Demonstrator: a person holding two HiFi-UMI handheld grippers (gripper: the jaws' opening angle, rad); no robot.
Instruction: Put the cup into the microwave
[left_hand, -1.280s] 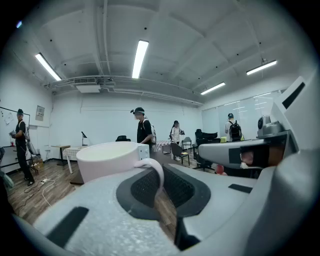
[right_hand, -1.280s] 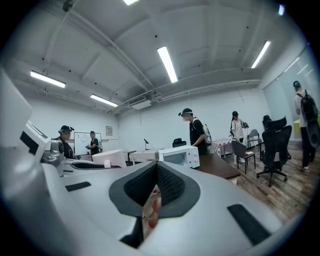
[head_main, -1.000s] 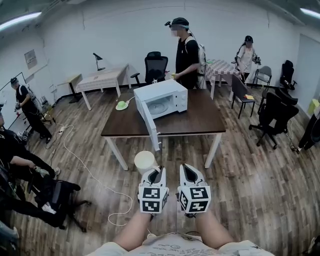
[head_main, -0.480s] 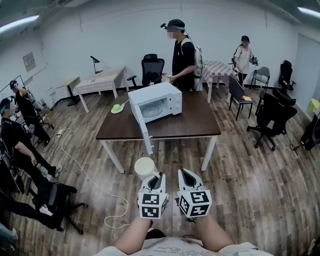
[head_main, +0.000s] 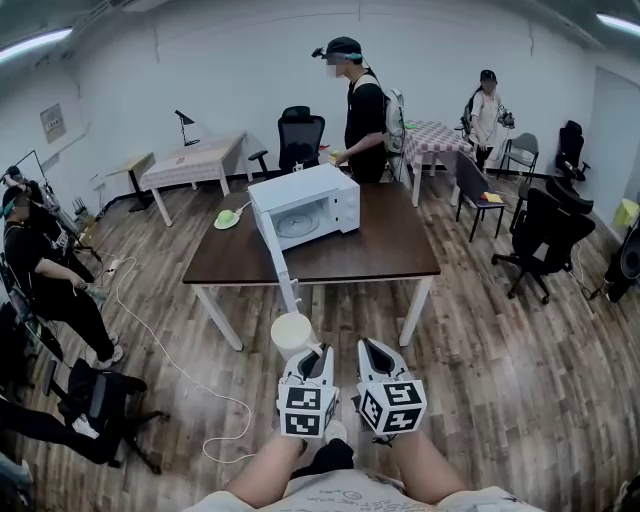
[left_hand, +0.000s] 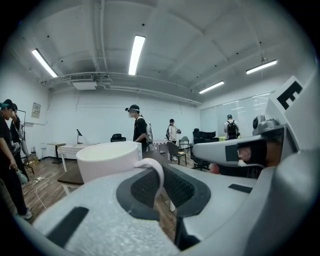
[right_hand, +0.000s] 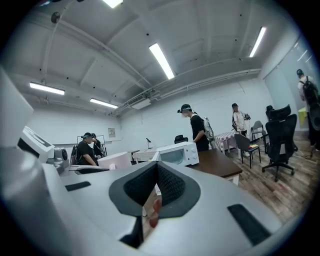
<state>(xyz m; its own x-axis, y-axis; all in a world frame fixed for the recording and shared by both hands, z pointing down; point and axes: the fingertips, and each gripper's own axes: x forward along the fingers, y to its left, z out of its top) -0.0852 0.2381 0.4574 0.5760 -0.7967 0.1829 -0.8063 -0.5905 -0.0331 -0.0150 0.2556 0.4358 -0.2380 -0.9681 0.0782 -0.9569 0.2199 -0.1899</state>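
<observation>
A white microwave (head_main: 305, 207) stands on a dark brown table (head_main: 380, 245) with its door (head_main: 275, 250) swung open toward me. A white cup (head_main: 291, 330) hangs in the air short of the table's front edge. My left gripper (head_main: 318, 354) is shut on the cup's handle (left_hand: 152, 169), and the cup's bowl (left_hand: 107, 159) sits to the left of the jaws. My right gripper (head_main: 372, 348) is close beside it on the right, shut with nothing in it. In the right gripper view the right gripper (right_hand: 156, 171) points toward the microwave (right_hand: 177, 152).
A person in black (head_main: 360, 115) stands behind the table. A green dish (head_main: 227, 217) lies on the table's left end. A white cable (head_main: 165, 340) trails over the wood floor at left, near people and a fallen chair (head_main: 95, 400). Office chairs (head_main: 545, 235) stand at right.
Both grippers and the cup have sunk a little in the head view, still side by side. The table and microwave have drifted left. The people at left have shifted.
</observation>
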